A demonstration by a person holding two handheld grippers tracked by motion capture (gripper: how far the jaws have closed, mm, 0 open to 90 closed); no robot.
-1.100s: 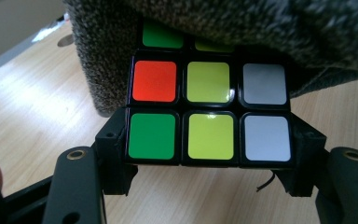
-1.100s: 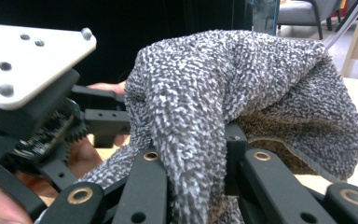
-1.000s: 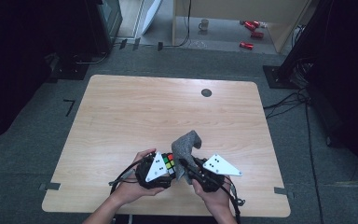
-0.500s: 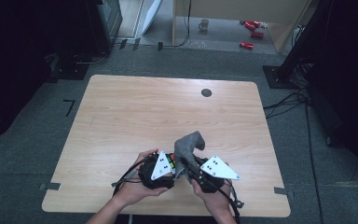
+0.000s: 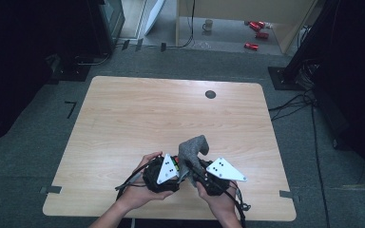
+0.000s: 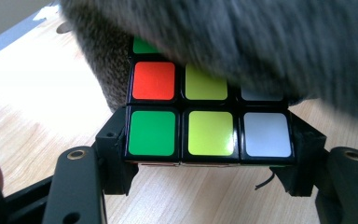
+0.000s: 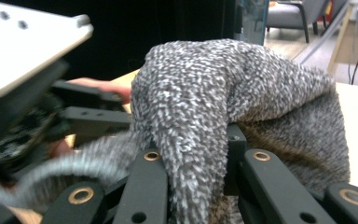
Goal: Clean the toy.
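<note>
Grey, nubbly knit cloth (image 5: 192, 151), soft and slack, rises in a hump near the front edge of the pale wood-grain surface (image 5: 138, 114), just right of its middle. The right gripper (image 7: 193, 186) has its jaws clamped on a fold of this cloth. The left gripper (image 6: 209, 154) is closed on the sides of a hard, glossy puzzle cube (image 6: 209, 133), whose square stickers show green, yellow, white and red on a black frame. Compared with a second ago, the cloth has shifted toward the person's left and now drapes over the far rows of the cube, which showed more openly between the two grippers then; both hands have stayed near the front edge. Judged from this, the wiping or covering of the cube is under way.
</note>
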